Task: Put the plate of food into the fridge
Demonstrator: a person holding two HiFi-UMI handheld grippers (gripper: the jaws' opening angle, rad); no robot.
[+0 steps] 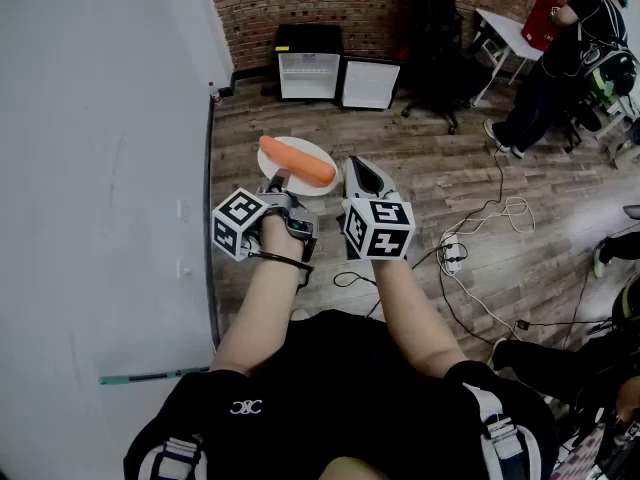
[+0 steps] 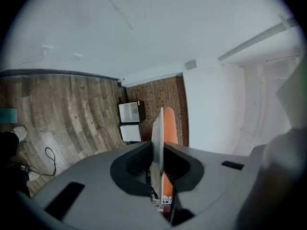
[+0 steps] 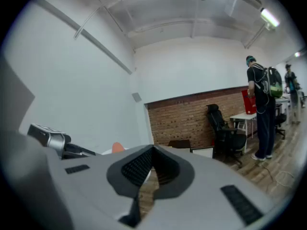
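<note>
Closest to me, the left gripper has its jaws nearly closed, pinching the rim of the white plate. The plate is held in the air over the wooden floor, with a carrot-like orange piece of food lying on it. Just beside it, the right gripper has its jaws pressed together with nothing in them. The small fridge stands well away against the brick wall, and its door is swung open. By my reckoning the pickup is done. What remains is carrying the plate across, setting it inside and letting go.
</note>
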